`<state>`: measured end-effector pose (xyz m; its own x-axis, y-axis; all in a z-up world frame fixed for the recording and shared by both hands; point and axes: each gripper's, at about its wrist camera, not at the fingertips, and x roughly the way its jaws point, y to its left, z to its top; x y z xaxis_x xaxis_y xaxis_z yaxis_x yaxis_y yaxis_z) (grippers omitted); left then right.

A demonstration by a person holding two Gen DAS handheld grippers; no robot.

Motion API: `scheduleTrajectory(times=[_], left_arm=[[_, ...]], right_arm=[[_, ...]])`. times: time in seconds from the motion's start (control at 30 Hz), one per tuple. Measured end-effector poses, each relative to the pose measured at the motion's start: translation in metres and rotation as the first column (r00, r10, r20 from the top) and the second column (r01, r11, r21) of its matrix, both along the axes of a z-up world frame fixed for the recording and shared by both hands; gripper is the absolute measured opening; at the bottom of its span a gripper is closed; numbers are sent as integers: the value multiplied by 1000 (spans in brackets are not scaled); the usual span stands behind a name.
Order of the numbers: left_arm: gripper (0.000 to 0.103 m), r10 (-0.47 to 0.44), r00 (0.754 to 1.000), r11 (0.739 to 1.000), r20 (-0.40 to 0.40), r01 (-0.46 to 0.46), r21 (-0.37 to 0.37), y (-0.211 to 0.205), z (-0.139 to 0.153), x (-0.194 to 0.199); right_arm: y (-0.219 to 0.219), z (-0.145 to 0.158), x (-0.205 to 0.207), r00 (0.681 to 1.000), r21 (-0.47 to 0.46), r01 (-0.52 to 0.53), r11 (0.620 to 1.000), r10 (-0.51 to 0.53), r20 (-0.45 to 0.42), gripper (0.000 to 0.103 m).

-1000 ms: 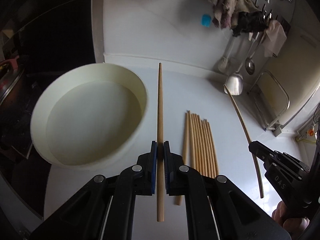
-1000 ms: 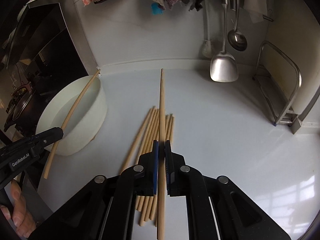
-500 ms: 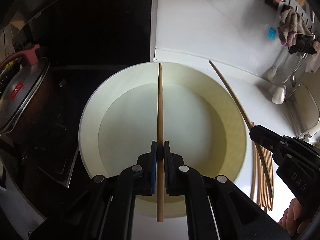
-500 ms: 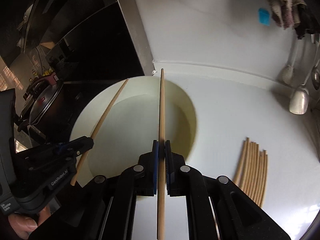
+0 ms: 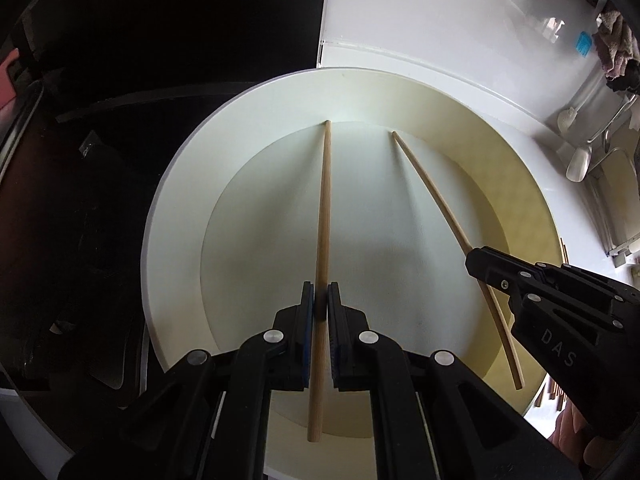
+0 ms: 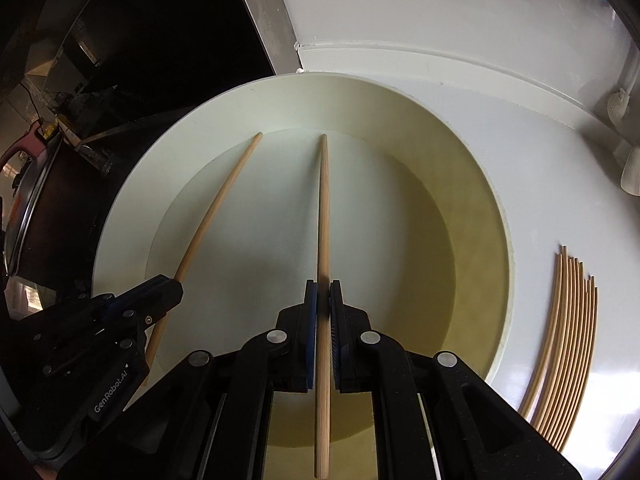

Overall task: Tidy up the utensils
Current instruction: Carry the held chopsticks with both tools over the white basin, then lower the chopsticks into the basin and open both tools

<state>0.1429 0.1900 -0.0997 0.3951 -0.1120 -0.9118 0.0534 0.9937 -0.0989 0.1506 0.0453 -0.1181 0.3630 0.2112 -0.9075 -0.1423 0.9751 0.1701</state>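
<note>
A large round white basin (image 5: 176, 184) (image 6: 132, 184) fills both views. My left gripper (image 5: 321, 300) is shut on a wooden chopstick (image 5: 324, 200) and holds it over the basin's inside. My right gripper (image 6: 323, 300) is shut on a second wooden chopstick (image 6: 323, 208), also over the basin. Each gripper shows in the other's view: the right gripper (image 5: 474, 260) with its chopstick (image 5: 432, 184), the left gripper (image 6: 176, 286) with its chopstick (image 6: 224, 196). Both chopstick tips point at the basin's far inner wall.
Several loose wooden chopsticks (image 6: 560, 344) lie in a row on the white counter right of the basin. A dark stove area and a pot (image 6: 28, 200) lie to the left. Ladles and cloths (image 5: 580, 160) hang at the far right wall.
Both grippers have moved left from the counter's chopstick row to over the basin and lowered toward it, each still holding its chopstick.
</note>
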Motion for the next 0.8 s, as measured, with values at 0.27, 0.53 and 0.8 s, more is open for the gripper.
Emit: scheduleTrajectory(times=[0.27,0.53,0.8], left_arm=[[33,-22,1000,1000,14,21,20,-1,3,4],[70,-4,998,1000,71,3,16,9,25,-2],[78,-24,994,999,109,21,30,5,42,-22]], right_arm=[[6,-3,1,999,-12,30,999,-30,-14,25],[-5,16,-14,996,-39,75,996,-73,57,32],[-26,44,-55,985,-17,115,993,-111,134,43]])
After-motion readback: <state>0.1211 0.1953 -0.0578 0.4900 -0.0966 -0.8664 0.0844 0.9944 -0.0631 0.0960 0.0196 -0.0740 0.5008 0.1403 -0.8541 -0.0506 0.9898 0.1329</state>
